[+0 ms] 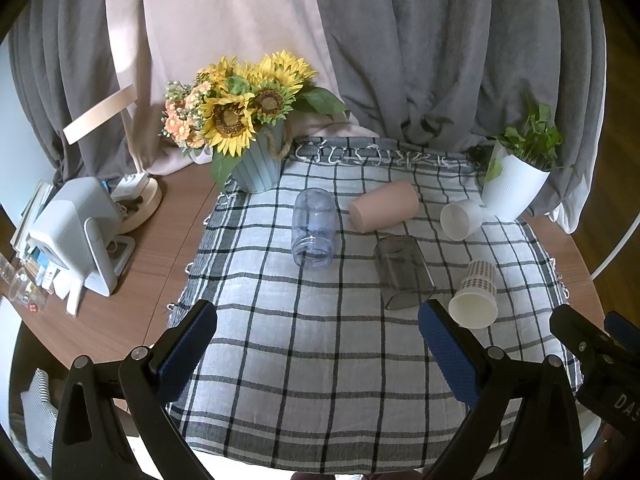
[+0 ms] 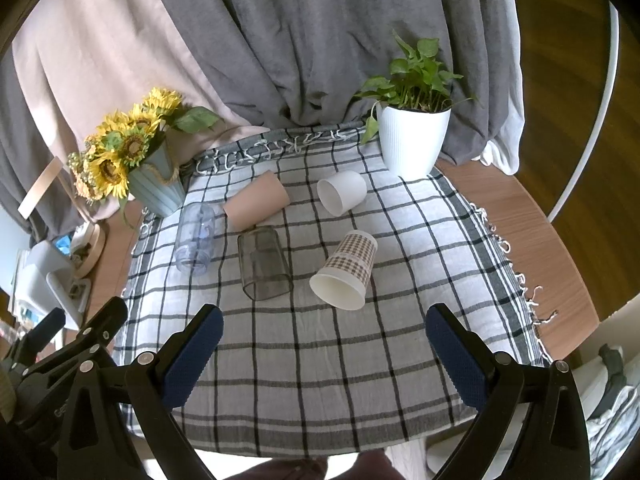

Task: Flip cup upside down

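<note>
1. Both tools hang over the near half of the checked cloth (image 2: pixel 320 360), which lies bare; the left tool (image 1: pixel 318 344) and right tool (image 2: pixel 324 348) each stand wide open, gripping nothing.
2. Five cups lie on their sides toward the far half: clear cup (image 1: pixel 314 228), pink cup (image 1: pixel 384 206), white cup (image 2: pixel 342 192), smoky cup (image 2: pixel 264 262) and plaid paper cup (image 2: pixel 346 274), mouths mostly facing the tools.
3. The pink and smoky cups may touch; hard to tell.
4. The surface (image 2: pixel 520 216) shows at the cloth's edges.

Left-edge clutter (image 1: pixel 28 280) too small
</note>
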Motion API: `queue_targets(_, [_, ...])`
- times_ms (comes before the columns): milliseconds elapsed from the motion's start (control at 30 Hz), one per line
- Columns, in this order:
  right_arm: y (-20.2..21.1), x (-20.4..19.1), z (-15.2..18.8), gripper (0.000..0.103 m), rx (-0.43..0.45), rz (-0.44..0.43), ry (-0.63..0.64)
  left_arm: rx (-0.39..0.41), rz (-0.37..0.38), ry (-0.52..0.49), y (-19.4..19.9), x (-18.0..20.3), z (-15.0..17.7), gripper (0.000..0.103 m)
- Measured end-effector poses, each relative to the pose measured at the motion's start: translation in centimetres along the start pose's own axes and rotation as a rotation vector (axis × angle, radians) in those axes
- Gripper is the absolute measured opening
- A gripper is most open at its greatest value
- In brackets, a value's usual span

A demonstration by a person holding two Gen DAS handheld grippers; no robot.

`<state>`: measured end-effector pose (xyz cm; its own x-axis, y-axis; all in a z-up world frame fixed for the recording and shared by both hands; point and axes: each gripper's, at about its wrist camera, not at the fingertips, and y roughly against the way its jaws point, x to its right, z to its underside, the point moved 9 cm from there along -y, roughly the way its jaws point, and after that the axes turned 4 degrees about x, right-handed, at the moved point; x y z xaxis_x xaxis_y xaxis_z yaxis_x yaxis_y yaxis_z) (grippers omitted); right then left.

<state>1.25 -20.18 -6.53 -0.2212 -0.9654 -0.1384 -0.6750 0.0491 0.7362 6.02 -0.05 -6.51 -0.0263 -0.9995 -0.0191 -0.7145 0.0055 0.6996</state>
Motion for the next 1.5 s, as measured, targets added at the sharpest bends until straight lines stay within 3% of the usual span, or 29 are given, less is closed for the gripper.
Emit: queue_targets(1500, [-0.38, 0.22, 0.15, 0.102, -0.002, 0.002, 0.001, -0.007, -0.004, 0.0, -0.17, -0.34, 0.6, 0.103])
